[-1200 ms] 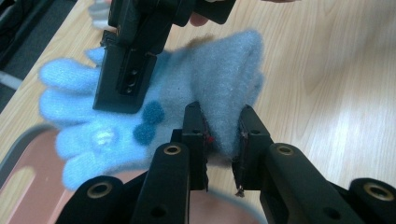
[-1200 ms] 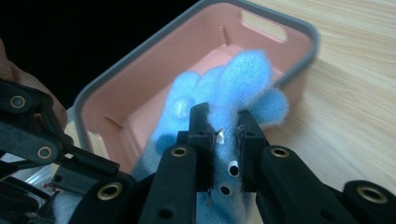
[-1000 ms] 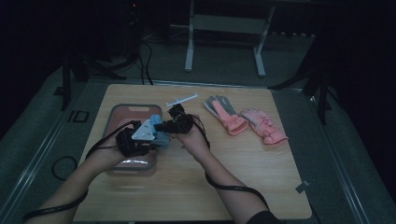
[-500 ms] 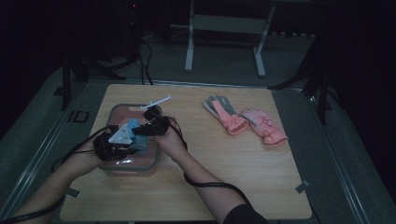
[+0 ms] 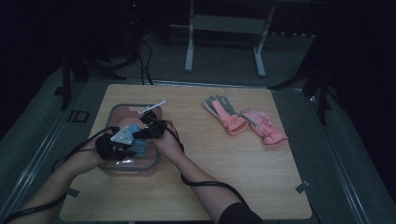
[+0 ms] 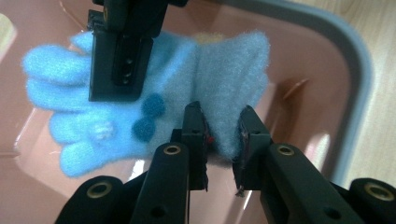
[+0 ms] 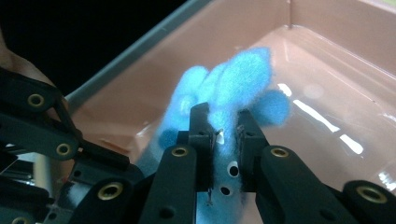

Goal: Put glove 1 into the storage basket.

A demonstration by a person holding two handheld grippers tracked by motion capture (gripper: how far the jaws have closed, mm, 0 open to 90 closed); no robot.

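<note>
- A fluffy blue glove (image 6: 154, 100) is held between both grippers, just above the floor of a pink container (image 5: 125, 114) with a grey rim, at the left of the wooden table (image 5: 224, 168).
- The left gripper (image 6: 219, 128) is seen clamped on the glove's cuff end; the fleece is pinched between its 2 jaws, which stand narrowly apart with the fabric bunched in the gap.
- The right gripper (image 7: 223, 128) is seen closed on the finger end of the same glove, with blue fleece squeezed between its pads and the glove fingers spreading out beyond them.
- In the high view, both grippers are found close together over the container, the left gripper (image 5: 114, 142) beside the right gripper (image 5: 150, 129).
- The glove is judged light, soft and limp: unsupported parts are expected to sag and fold, so 2 grip points at opposite ends are considered sound.
- The pile is judged compressible and not slippery; a firm pinch on a doubled layer of fabric is advised over a thin single edge.
- No fragility is noted; snagging of fleece on the jaw edges at release is the only risk judged.
- 2 pink-and-grey gloves (image 5: 245, 121) are recorded lying flat, well apart, at the right of the table.
- A thin white item (image 5: 152, 106) is noted at the container's far rim; what it is cannot be told.
</note>
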